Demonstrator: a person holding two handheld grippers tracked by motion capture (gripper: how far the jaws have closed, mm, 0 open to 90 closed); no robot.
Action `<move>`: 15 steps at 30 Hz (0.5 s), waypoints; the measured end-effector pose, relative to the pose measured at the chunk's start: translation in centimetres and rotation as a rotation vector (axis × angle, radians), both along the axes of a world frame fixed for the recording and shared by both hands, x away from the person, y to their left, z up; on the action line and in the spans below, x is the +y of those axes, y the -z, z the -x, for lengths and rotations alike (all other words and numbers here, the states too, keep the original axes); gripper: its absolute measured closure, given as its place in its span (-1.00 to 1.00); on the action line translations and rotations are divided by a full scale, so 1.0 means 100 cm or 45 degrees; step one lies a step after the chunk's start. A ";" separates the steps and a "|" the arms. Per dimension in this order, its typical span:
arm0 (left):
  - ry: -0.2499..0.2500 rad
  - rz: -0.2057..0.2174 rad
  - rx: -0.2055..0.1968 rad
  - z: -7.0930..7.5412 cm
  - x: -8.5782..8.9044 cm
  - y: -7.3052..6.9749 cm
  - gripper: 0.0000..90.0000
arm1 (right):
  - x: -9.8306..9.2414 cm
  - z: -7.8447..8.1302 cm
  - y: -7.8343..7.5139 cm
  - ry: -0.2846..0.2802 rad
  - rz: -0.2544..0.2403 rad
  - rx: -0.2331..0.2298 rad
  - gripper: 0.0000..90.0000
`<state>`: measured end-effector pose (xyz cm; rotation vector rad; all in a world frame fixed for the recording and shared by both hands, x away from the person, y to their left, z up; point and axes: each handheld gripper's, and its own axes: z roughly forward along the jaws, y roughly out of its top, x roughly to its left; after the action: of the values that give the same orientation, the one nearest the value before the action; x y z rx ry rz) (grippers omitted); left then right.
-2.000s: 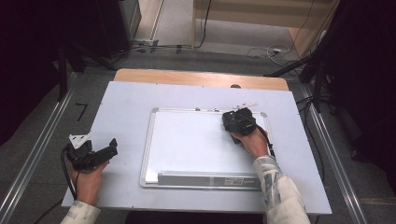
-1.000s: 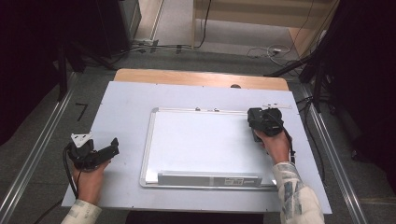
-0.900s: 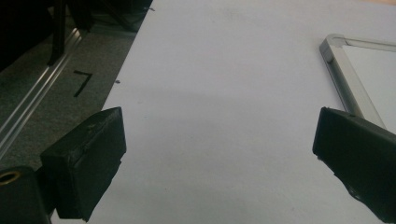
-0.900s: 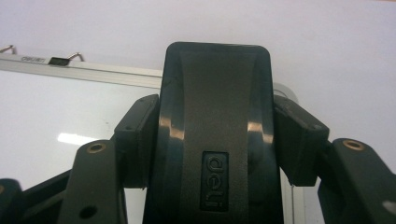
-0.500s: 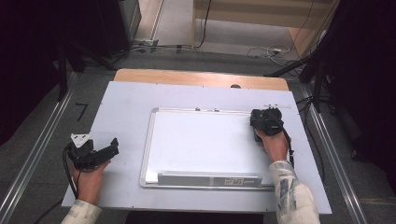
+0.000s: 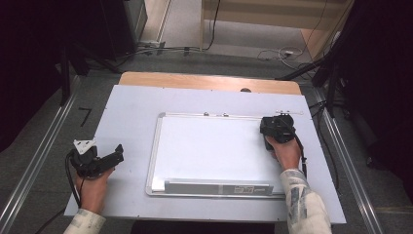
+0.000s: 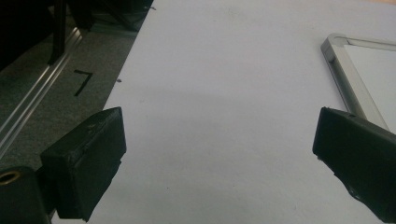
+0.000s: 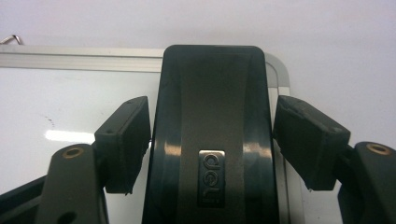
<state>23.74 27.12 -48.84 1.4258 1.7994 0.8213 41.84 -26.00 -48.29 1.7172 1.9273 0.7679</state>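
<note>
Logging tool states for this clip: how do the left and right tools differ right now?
The left tool rests on the bare table beside the whiteboard, jaws wide with nothing between them. The right tool sits over the whiteboard's far right corner, its jaws flanking a black eraser, a slight gap showing on the right side. Each is in a hand.

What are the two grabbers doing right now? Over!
Left gripper open, over the table. Right gripper: jaws straddle the black eraser at the whiteboard corner; grip unclear. Nothing in the way.
</note>
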 end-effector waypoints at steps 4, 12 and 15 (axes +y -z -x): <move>-0.001 0.001 -0.002 0.000 0.000 0.000 -0.94 | -0.003 0.006 -0.005 -0.020 -0.035 -0.038 -0.45; -0.008 0.000 -0.001 0.002 0.001 0.000 -0.94 | -0.010 0.032 -0.016 -0.076 -0.091 -0.129 -0.47; -0.006 -0.001 -0.002 0.002 0.001 0.000 -0.94 | -0.014 0.044 -0.018 -0.103 -0.111 -0.160 -0.48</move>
<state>23.58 27.25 -48.81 1.4220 1.8021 0.8253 37.39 -27.36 -46.50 1.6073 1.9129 0.9795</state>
